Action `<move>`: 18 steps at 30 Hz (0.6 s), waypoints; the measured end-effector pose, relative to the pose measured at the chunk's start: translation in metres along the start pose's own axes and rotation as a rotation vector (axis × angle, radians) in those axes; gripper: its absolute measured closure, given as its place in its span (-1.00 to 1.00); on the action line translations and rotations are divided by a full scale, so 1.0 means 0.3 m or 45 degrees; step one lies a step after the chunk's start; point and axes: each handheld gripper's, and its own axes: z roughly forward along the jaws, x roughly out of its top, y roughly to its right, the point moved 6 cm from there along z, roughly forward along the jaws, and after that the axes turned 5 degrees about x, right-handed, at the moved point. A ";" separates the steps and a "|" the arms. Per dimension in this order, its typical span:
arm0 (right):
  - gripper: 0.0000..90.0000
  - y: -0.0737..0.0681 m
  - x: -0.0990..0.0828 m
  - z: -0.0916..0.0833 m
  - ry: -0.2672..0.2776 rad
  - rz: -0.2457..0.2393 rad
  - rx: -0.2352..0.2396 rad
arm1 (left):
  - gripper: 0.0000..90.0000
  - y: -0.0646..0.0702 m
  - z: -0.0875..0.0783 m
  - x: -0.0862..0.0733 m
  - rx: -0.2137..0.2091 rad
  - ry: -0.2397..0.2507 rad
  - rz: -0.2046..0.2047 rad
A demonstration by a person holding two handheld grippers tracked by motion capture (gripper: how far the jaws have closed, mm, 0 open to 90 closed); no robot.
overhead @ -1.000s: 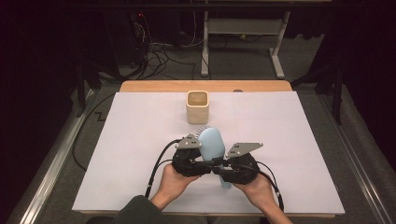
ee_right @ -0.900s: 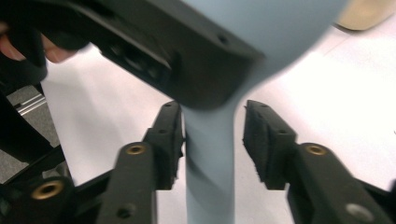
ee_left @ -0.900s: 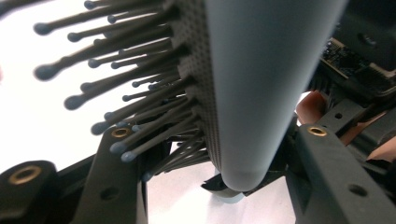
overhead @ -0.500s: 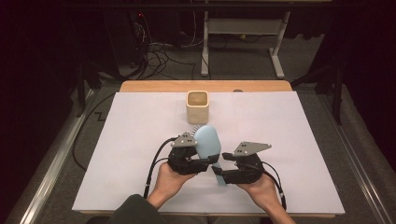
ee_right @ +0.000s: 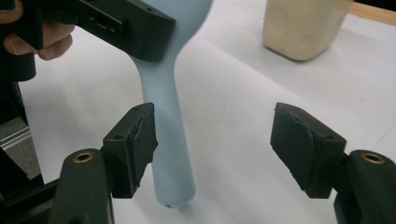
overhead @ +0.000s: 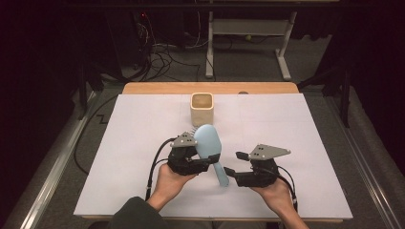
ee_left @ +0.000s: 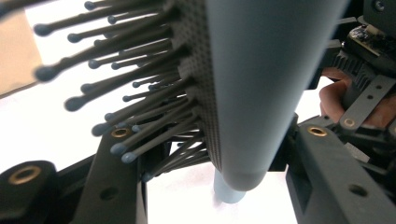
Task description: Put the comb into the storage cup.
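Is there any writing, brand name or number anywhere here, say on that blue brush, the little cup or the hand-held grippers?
None that can be read.
Light blue hairbrush: plain back and handle, no print.
Beige cup: plain walls, no label.
Left hand-held gripper and right hand-held gripper: black parts with brass screw holes, no lettering.
White table cover: blank.

A cup (overhead: 202,109) is set toward the far edge of the desk (overhead: 305,138). Nearer the person, a hairbrush (overhead: 210,150) is held above the desk by the left gripper (overhead: 203,164). The right gripper (overhead: 234,164) is placed just to the right of the brush handle.
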 end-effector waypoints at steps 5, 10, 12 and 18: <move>-0.27 0.025 -0.014 -0.032 0.011 0.005 -0.024 | 0.20 -0.006 -0.010 0.006 0.008 0.008 0.000; -0.28 0.063 -0.038 -0.074 0.030 0.030 -0.048 | 0.20 -0.012 -0.019 0.010 0.017 0.011 -0.001; -0.29 0.078 -0.044 -0.095 0.048 0.044 -0.060 | 0.20 -0.015 -0.021 0.013 0.019 0.014 -0.002; -0.31 0.112 -0.060 -0.147 0.094 0.074 -0.095 | 0.20 -0.021 -0.031 0.024 0.029 0.022 -0.008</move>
